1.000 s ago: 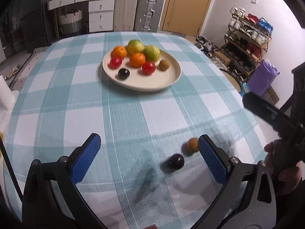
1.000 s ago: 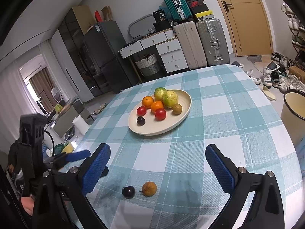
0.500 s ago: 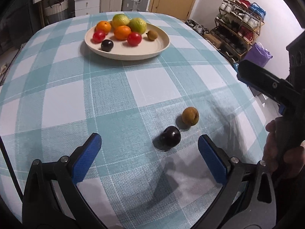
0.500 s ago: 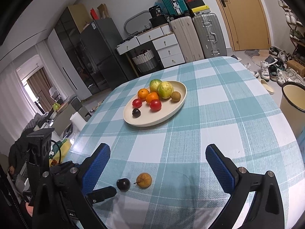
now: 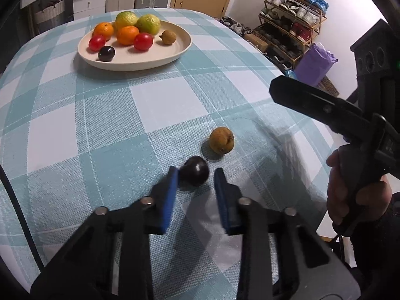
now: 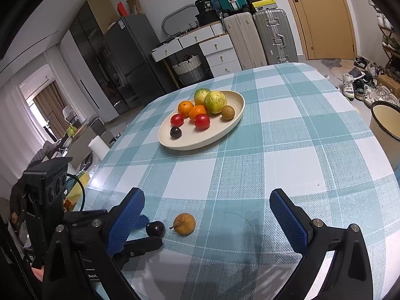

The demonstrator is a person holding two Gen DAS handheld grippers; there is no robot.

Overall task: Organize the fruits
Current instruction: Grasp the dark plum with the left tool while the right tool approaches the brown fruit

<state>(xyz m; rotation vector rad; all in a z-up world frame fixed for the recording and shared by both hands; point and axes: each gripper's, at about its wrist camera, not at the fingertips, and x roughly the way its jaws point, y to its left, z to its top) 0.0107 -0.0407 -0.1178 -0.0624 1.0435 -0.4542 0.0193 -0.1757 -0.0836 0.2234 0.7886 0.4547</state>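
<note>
Change: since a second ago the left claw (image 5: 196,175) has narrowed from wide apart and come down around the dark plum (image 5: 194,174).
Dark plum: lies on the checked cloth near the bench's near edge, between the two blue pads (image 5: 170,195); the left pad looks to touch it, the right pad stands just apart, so the claw is closing but not clenched on the fruit.
Brown fruit: the brown fruit (image 6: 184,223) sits just beside the plum, on its far right side in the left wrist view, apart from both claws.
Right claw: the right claw (image 6: 207,212) is released, its fingers spread wide, hovering above the same corner of the bench; the brown fruit shows between them.
Plate: the cream plate (image 5: 175,51) stands well apart toward the far side, holding two green fruits, two oranges, two red fruits, one dark plum and one brown fruit.
Open room: bare checked cloth runs between the plate and the loose pair.
Edges: the bench (image 6: 312,135) falls away just right of the brown fruit, toward a shoe rack (image 5: 287,32).
</note>
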